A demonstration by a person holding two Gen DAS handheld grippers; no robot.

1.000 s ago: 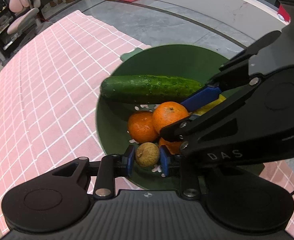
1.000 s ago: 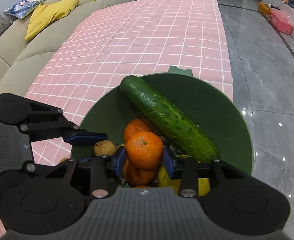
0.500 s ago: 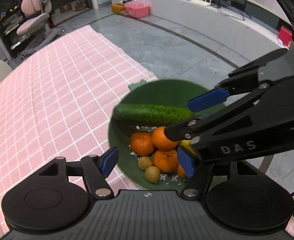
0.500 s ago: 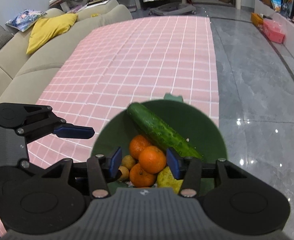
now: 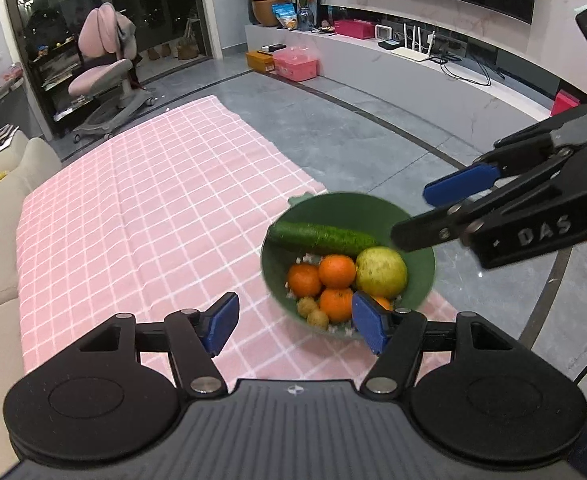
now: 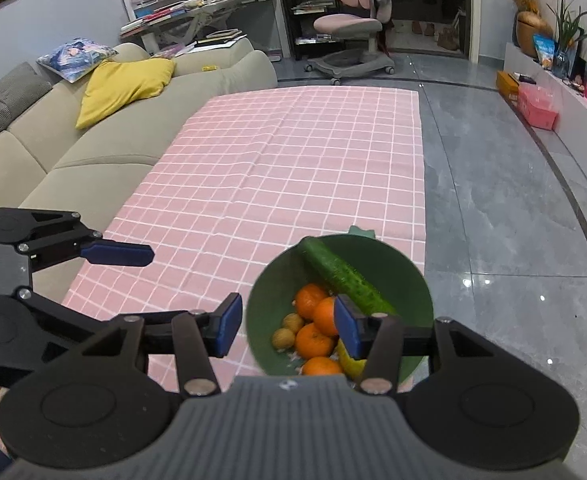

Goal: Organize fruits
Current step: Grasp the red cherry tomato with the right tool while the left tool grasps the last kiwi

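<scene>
A green bowl (image 5: 417,276) (image 6: 405,276) stands at the near right corner of the pink checked tablecloth (image 5: 141,208) (image 6: 277,168). It holds a cucumber (image 5: 317,236) (image 6: 345,276), several oranges (image 5: 336,270) (image 6: 313,340), a yellow-green pear (image 5: 380,272) and two small brown longans (image 5: 312,312) (image 6: 284,338). My left gripper (image 5: 295,326) is open and empty, raised well above the bowl's near rim. My right gripper (image 6: 289,326) is open and empty too, high above the bowl; it also shows in the left wrist view (image 5: 433,216).
A beige sofa (image 6: 53,152) with a yellow cushion (image 6: 121,86) runs along the table's left side. Grey tiled floor (image 6: 493,208) lies right of the table. A pink chair (image 6: 353,24) stands beyond the far end.
The left gripper let go of a longan and the right gripper let go of an orange, both into the bowl. Both grippers opened and rose far above the bowl.
</scene>
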